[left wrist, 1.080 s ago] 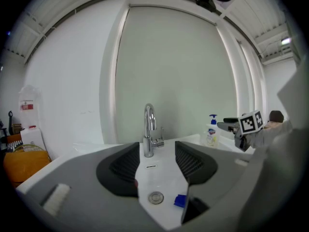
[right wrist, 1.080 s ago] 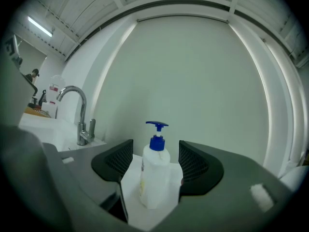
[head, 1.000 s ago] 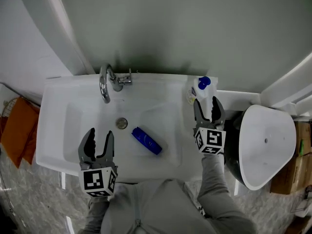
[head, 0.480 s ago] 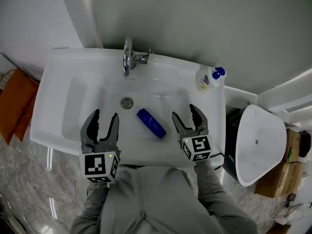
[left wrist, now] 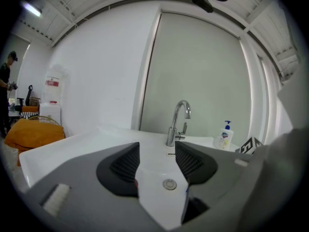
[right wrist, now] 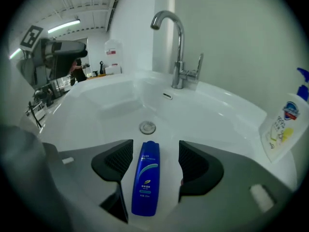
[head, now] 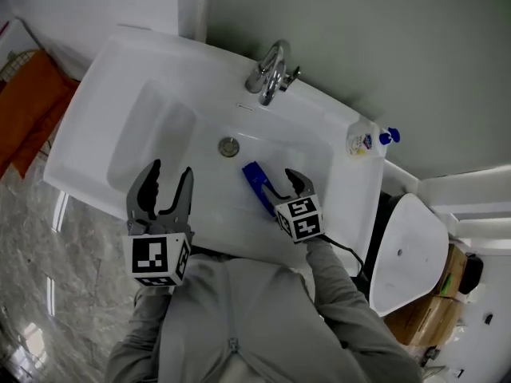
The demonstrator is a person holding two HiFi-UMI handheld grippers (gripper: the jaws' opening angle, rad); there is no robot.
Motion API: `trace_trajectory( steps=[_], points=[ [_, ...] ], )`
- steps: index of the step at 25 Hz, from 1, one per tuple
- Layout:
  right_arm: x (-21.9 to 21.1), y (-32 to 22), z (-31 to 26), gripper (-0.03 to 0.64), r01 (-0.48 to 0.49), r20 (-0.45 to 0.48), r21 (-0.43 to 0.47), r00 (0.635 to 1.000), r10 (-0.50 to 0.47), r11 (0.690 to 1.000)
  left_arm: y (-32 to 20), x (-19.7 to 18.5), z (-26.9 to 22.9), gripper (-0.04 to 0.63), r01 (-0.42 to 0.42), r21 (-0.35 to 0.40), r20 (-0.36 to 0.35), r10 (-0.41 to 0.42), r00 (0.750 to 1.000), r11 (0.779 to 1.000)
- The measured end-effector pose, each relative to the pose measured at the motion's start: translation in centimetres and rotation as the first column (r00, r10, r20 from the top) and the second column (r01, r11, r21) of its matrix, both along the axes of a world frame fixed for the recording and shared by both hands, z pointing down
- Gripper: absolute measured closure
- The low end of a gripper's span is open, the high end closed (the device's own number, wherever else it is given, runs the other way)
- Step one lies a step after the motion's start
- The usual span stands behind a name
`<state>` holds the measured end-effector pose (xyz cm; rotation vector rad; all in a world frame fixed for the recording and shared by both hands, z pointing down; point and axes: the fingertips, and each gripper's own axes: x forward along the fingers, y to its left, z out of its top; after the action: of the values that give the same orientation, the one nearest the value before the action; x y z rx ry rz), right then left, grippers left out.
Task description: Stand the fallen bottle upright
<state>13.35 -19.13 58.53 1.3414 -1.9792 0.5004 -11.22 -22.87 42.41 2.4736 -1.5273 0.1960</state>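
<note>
**Right gripper straddles the fallen bottle in the sink**

From my seat, the blue bottle [right wrist: 146,178] is lying flat on its side on the floor of the white sink [head: 104,70]. It is in the middle of the basin, with one end pointing at the drain [right wrist: 147,127] and stopping just short of it. In the head view only part of the bottle [head: 254,178] shows, because the gripper covers the rest.

My right gripper [right wrist: 155,149] is angled down into the basin with its jaws part-way open, one on each side of the bottle. The right gripper view shows a strip of white basin between each ribbed pad and the bottle's sides, so the pads are not pressing and nothing is held. The head view has that same gripper [head: 277,180] at the near side of the basin, on the right half.

My left gripper [head: 170,174] sits over the near rim on the left, well apart from the bottle. Its jaws stand open too. In the left gripper view [left wrist: 157,153] the gap between them holds nothing, with only the basin and drain visible beyond.

The chrome faucet [head: 271,70] stands at the back edge of the sink. A white soap dispenser [head: 363,140] with a blue pump stands upright on the back right corner of the rim. An orange cloth [head: 32,102] hangs off to the left of the sink.
</note>
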Motion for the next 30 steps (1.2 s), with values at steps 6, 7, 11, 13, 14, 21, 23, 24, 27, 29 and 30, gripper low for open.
trace_trajectory(
  steps=[6,7,11,13,14,21,23,24,27,29,30],
  points=[
    [-2.9,-1.2,5.7,0.337,0.073,-0.091,-0.213,0.991,-0.094,0.974,-0.1,-3.5,0.7,0.316,0.077,-0.018,-0.003,-0.077,0.997,0.997],
    [-3.0,-1.2,6.6,0.337,0.067,-0.102,-0.254,0.990,-0.096,0.965,0.0,-4.0,0.8,0.316,0.088,-0.021,-0.001,-0.088,0.996,0.996],
    [-2.3,-0.9,9.6,0.337,0.028,-0.168,-0.401,0.980,-0.103,0.916,0.1,-6.2,1.2,0.316,0.131,-0.034,0.006,-0.131,0.991,0.991],
    [-1.9,-0.9,10.5,0.337,0.007,-0.191,-0.444,0.976,-0.102,0.896,0.1,-7.1,1.5,0.316,0.149,-0.043,0.010,-0.149,0.989,0.988],
    [-1.8,-0.9,10.8,0.337,-0.004,-0.198,-0.460,0.975,-0.098,0.888,0.1,-7.4,1.6,0.316,0.155,-0.047,0.011,-0.155,0.988,0.987],
    [-1.6,-0.8,11.9,0.336,-0.045,-0.213,-0.550,0.973,-0.088,0.834,-0.3,-8.5,2.0,0.316,0.179,-0.057,0.012,-0.178,0.984,0.982],
    [-1.6,-0.8,12.0,0.336,-0.048,-0.211,-0.570,0.973,-0.090,0.821,-0.5,-8.6,2.1,0.316,0.180,-0.060,0.011,-0.180,0.984,0.982],
    [-1.6,-0.8,12.0,0.336,-0.049,-0.212,-0.576,0.973,-0.091,0.816,-0.5,-8.5,2.2,0.316,0.180,-0.061,0.011,-0.180,0.984,0.982],
    [-1.5,-0.8,12.1,0.337,-0.050,-0.211,-0.581,0.973,-0.091,0.812,-0.7,-8.3,2.4,0.316,0.175,-0.062,0.010,-0.175,0.984,0.983],
    [-1.5,-0.8,12.0,0.337,-0.051,-0.211,-0.583,0.973,-0.090,0.811,-0.8,-8.0,2.3,0.316,0.171,-0.062,0.010,-0.171,0.985,0.983],
    [-1.5,-0.8,12.0,0.337,-0.052,-0.212,-0.583,0.973,-0.090,0.811,-0.8,-8.0,2.3,0.316,0.170,-0.062,0.011,-0.169,0.986,0.984]
  ],
)
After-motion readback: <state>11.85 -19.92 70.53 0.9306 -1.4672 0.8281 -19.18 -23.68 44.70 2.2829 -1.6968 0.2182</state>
